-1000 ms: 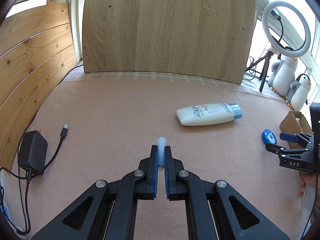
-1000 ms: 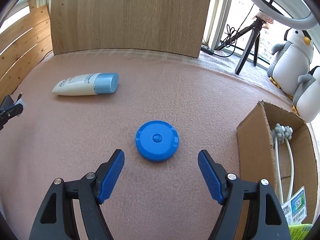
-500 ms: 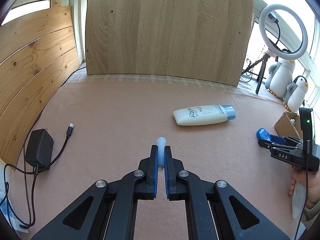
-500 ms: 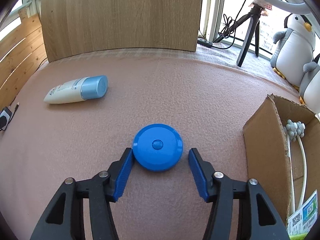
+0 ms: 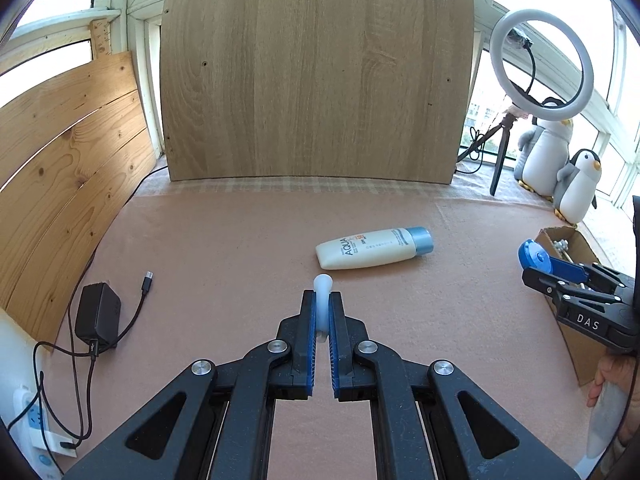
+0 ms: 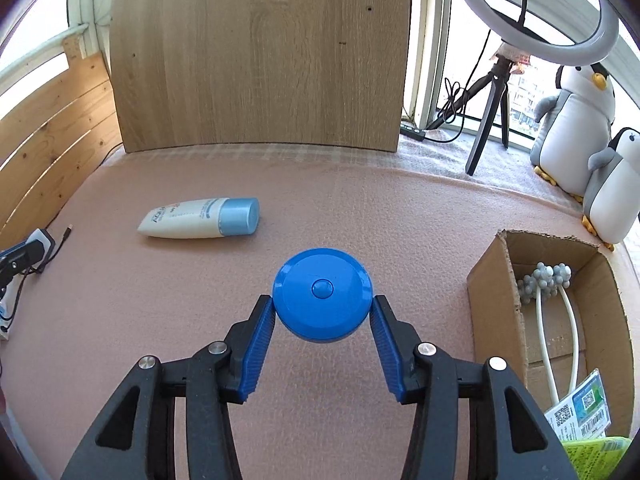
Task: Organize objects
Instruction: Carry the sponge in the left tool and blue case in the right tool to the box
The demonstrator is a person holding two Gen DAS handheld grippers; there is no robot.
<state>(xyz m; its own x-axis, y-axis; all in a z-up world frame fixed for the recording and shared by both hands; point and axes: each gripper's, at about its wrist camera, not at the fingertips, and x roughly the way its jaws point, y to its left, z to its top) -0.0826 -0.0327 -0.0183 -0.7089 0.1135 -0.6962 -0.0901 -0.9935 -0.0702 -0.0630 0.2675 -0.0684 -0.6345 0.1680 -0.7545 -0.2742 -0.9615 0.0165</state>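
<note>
Closed since a second ago: right gripper [image 6: 322,326], then spread wide around the blue disc [image 6: 322,294], now clamped on its rim from both sides and lifted clear of the pink mat [image 6: 180,300], probably so the disc can travel level to the cardboard box [image 6: 490,280] just to its right. Raised as well, left gripper [image 5: 321,312], pinched shut on a small white piece [image 5: 322,283] whose rounded tip pokes out past the pads; gripped narrow because the piece is thin. Left lying on its side mid-mat, well apart from both claws: lotion tube [image 5: 374,249], not yet picked up. Already in the box: white stalks with grey clustered heads [image 6: 546,276], so likely the drop-off place for the rest
</note>
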